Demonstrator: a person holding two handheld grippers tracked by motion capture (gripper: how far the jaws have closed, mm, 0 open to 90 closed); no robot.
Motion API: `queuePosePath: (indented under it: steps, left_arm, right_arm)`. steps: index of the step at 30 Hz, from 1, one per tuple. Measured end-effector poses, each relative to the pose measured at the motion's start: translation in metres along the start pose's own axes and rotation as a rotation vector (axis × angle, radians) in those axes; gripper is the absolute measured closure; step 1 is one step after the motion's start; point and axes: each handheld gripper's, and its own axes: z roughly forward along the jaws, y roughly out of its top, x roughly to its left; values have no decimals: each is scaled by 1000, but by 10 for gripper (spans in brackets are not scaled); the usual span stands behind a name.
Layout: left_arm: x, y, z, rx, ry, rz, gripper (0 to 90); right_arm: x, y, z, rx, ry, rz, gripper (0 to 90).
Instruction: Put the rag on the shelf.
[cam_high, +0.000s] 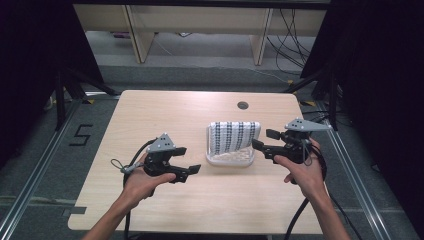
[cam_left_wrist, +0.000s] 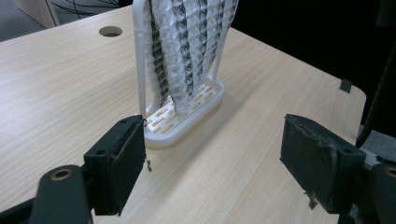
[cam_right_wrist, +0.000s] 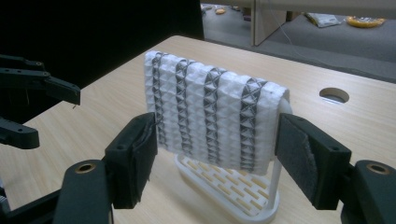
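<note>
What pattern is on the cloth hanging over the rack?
White cloth with dark grey stripes, waffle-textured; clearest in the right gripper view.

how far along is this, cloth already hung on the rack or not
Done: the striped cloth is draped over the white rack. In hand: nothing; the left gripper and right gripper both stand open on either side of it, jaws empty. Left: I can't tell of any further step.

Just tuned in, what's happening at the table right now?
A person holds a gripper in each hand beside a white rack with a striped cloth draped over its bar. The right gripper faces the cloth from the side, jaws open and not touching it. The left gripper sits open over the wooden table, short of the rack. Nothing is gripped yet.
</note>
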Motion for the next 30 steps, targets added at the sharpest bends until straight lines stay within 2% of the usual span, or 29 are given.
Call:
queuePosePath:
  steps: [1,2,3,4,5,6,7,8,9,10,11,12,13,14,17,18,19,20,21,23,25,26,27,28,29,30]
  left_arm:
    - [-1,0,0,3,-1,-2,216]
    - [-1,-1,0,-3,-2,-2,216]
    - [-1,-1,-1,7,-6,4,216]
    - [-2,-3,-1,-3,-16,0,216]
    - [-3,-3,-1,-5,-21,1,215]
    - [-5,-4,-2,4,-17,-5,214]
    - [-5,-5,-1,-2,-35,-8,212]
    - [-6,-7,-1,-2,-39,-7,211]
    - [-8,-8,-1,2,-36,-3,211]
    - [-9,-10,-1,3,-33,3,209]
    - [-9,-10,-1,17,-27,3,209]
    - [-9,-11,-1,12,-33,6,209]
    - [-10,-13,-1,8,-31,-1,209]
    - [-10,-14,-1,6,-35,3,209]
    - [-11,-17,0,11,-36,11,209]
    - [-12,-18,0,9,-23,13,209]
    - [-13,-19,0,19,-25,18,208]
    - [-13,-20,0,13,-28,16,208]
    - [-14,-21,0,18,-28,11,208]
    - [-14,-24,1,11,-39,10,208]
    - [-14,-27,1,8,-35,9,208]
    - [-15,-28,0,7,-29,2,208]
    - [-15,-29,0,11,-34,9,208]
    - [-15,-31,0,3,-32,3,208]
    - [-15,-33,0,8,-33,4,208]
    - [-16,-35,0,8,-33,0,208]
  right_arm:
    - [-1,-1,0,-10,8,-30,309]
    - [2,-2,0,-6,3,-6,307]
    - [1,-3,-1,-6,9,-26,304]
    - [2,-4,-1,-1,14,-30,302]
    - [4,-5,-1,-2,11,-10,299]
    - [3,-6,0,-9,20,-30,298]
    - [5,-7,-1,2,18,-9,298]
    - [4,-8,0,-11,14,-41,298]
    - [6,-9,-1,0,21,-15,297]
    - [5,-10,-1,-5,12,-41,297]
    - [8,-12,-1,3,29,-7,297]
    - [6,-13,-1,-10,24,-39,297]
    - [9,-14,-2,11,29,3,297]
    - [9,-16,-2,-8,27,-12,297]
    - [10,-18,-2,-10,28,-12,297]
    - [9,-18,-3,-6,24,-28,297]
    - [9,-19,-2,-8,35,-26,297]
    - [12,-20,-3,3,29,7,297]
    - [10,-21,-2,-4,41,-21,296]
    - [13,-23,-1,3,32,-2,296]
    - [13,-25,0,4,42,-17,297]
    - [16,-26,-1,12,48,13,297]
    - [14,-27,1,-7,31,-37,297]
    - [15,-28,0,3,27,-45,297]
    - [18,-30,1,9,35,-13,297]
    - [17,-31,2,7,30,-40,297]
